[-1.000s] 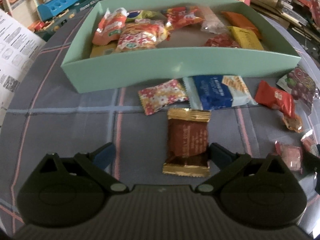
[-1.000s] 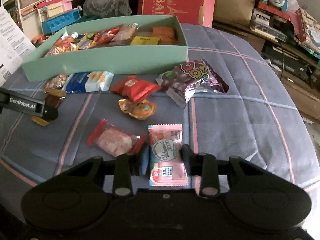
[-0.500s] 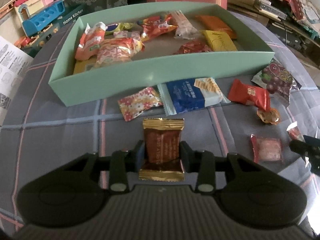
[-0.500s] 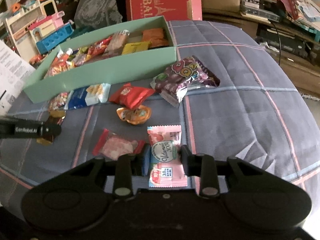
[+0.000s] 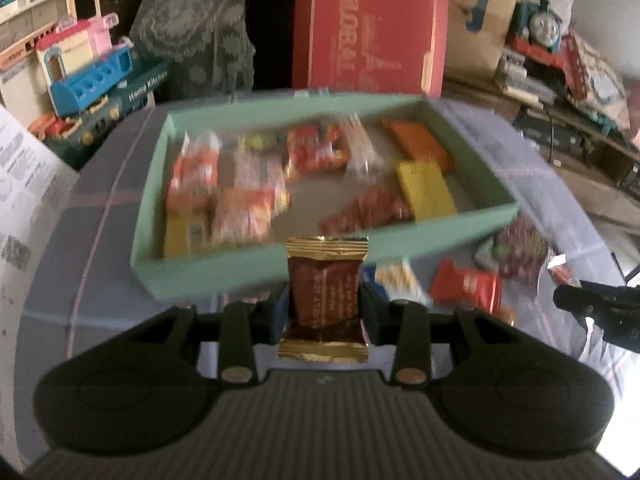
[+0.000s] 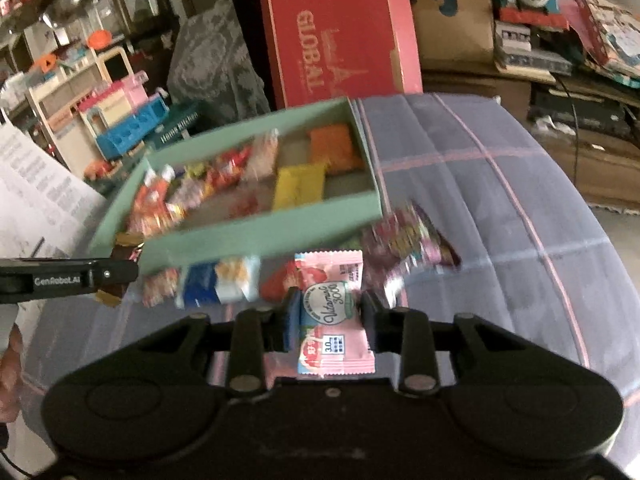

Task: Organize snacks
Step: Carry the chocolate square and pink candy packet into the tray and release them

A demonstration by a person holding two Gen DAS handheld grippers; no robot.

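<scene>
Left gripper (image 5: 324, 312): clamping the brown snack packet (image 5: 324, 300) at its mid-body, clear of the cloth.
Right gripper (image 6: 330, 320): pinching the pink vitamin sachet (image 6: 334, 312) likewise.
Handling: both are looking light, soft and crinkly; foil likely slippery, so mid-body is holding better than the crimped ends.
Loose snacks: the blue packet (image 6: 218, 284) is lying just before the box.
Green box (image 5: 248, 266): sitting beyond, part-filled.
View difference: only the right wrist view is showing a person's hand (image 6: 10, 376).

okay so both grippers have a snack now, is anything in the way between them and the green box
Nothing visible blocks either one. The left gripper holds the brown packet, the right gripper the pink packet; only the green box's low near wall lies ahead.
</scene>
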